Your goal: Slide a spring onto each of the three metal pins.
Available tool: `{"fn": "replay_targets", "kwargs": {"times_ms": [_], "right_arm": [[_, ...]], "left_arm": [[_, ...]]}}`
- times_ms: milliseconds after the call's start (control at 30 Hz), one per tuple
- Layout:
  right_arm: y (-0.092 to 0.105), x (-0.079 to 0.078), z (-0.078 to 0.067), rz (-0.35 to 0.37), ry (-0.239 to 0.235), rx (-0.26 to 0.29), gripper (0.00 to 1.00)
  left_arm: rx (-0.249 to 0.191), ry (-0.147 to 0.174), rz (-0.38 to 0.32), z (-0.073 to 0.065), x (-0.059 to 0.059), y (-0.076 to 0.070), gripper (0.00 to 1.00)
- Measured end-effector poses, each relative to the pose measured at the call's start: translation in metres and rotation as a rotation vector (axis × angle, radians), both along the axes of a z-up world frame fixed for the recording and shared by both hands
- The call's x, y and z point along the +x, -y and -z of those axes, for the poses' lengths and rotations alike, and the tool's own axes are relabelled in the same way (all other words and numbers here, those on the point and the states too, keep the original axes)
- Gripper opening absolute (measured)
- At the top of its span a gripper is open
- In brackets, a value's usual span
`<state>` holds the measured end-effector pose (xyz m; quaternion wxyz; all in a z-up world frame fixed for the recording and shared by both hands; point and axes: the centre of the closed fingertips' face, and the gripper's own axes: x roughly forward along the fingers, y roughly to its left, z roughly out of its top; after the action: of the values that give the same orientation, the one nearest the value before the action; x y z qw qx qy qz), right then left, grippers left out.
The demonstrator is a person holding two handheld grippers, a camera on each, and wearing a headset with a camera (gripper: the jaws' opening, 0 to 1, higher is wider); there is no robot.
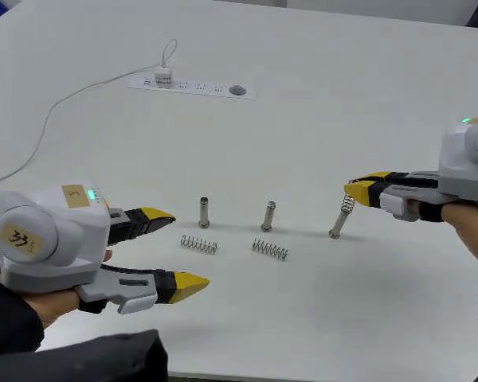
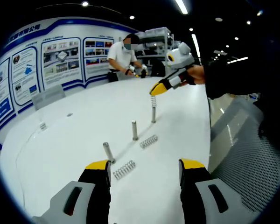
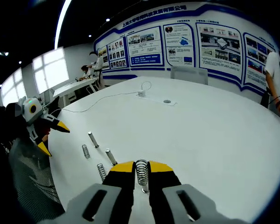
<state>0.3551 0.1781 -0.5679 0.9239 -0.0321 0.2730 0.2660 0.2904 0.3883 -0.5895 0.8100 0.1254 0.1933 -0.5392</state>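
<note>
Three metal pins stand in a row on the white table (image 1: 319, 135): left pin (image 1: 204, 212), middle pin (image 1: 268, 216) and right pin (image 1: 335, 227), which leans. My right gripper (image 1: 354, 192) is shut on a spring (image 1: 347, 204) at the top of the leaning pin; the right gripper view shows the spring (image 3: 141, 171) between its closed yellow tips. Two loose springs (image 1: 198, 244) (image 1: 270, 250) lie just in front of the other two pins. My left gripper (image 1: 175, 248) is open and holds nothing, a little left of the left pin (image 2: 108, 152) and the near spring (image 2: 124, 169).
A white power strip (image 1: 193, 85) with a plugged charger and a cable lies at the far side of the table. The table's front edge runs close below the left gripper. A person (image 2: 122, 56) stands at another bench far behind.
</note>
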Motion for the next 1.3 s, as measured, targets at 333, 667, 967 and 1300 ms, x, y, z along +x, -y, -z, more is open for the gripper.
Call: {"fn": "replay_targets", "kwargs": {"times_ms": [333, 667, 967, 1300], "right_arm": [[0.002, 0.0, 0.012, 0.003, -0.01, 0.009, 0.12], [0.002, -0.003, 0.035, 0.006, -0.012, -0.006, 0.12], [0.0, -0.005, 0.056, 0.005, -0.054, -0.049, 0.12], [0.003, -0.011, 0.062, 0.022, -0.092, -0.061, 0.15]], "left_arm": [[0.007, -0.004, -0.001, 0.002, -0.001, 0.0, 0.6], [0.011, -0.006, -0.003, 0.004, -0.001, 0.0, 0.6], [0.008, -0.009, -0.002, 0.005, -0.001, 0.0, 0.6], [0.003, -0.007, -0.004, 0.004, 0.0, 0.0, 0.6]]}}
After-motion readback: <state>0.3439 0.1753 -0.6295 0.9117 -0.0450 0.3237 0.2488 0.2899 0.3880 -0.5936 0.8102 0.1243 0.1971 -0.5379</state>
